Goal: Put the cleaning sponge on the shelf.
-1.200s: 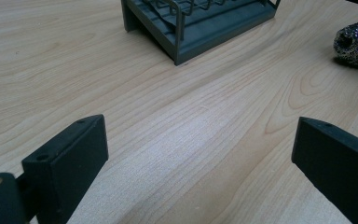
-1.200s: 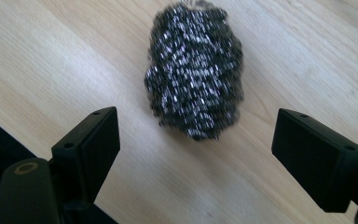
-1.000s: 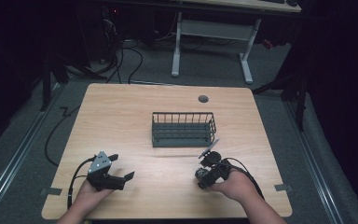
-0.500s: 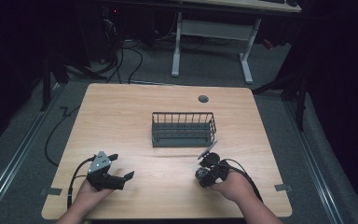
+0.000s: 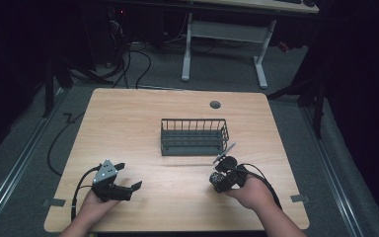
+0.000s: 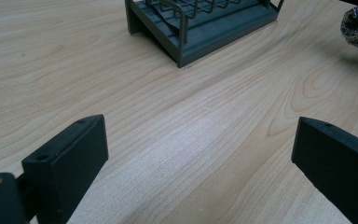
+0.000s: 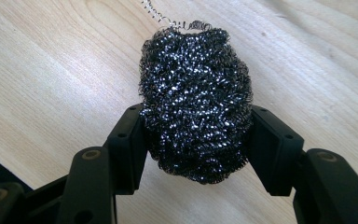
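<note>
Both jaws of the right gripper (image 7: 196, 140) have just been closing and are squeezing a dark steel-wool scouring ball (image 7: 196, 100). Its left gripper (image 6: 200, 154) is holding its jaws wide apart near the grey wire basket (image 6: 200, 23).

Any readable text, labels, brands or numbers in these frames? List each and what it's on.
None readable.
steel wool scrubber, clamped in the right gripper: no tag or print.
wire basket: no label.
left gripper: no marking visible on its jaws or grey plate.
table: bare wood grain, no print.
</note>
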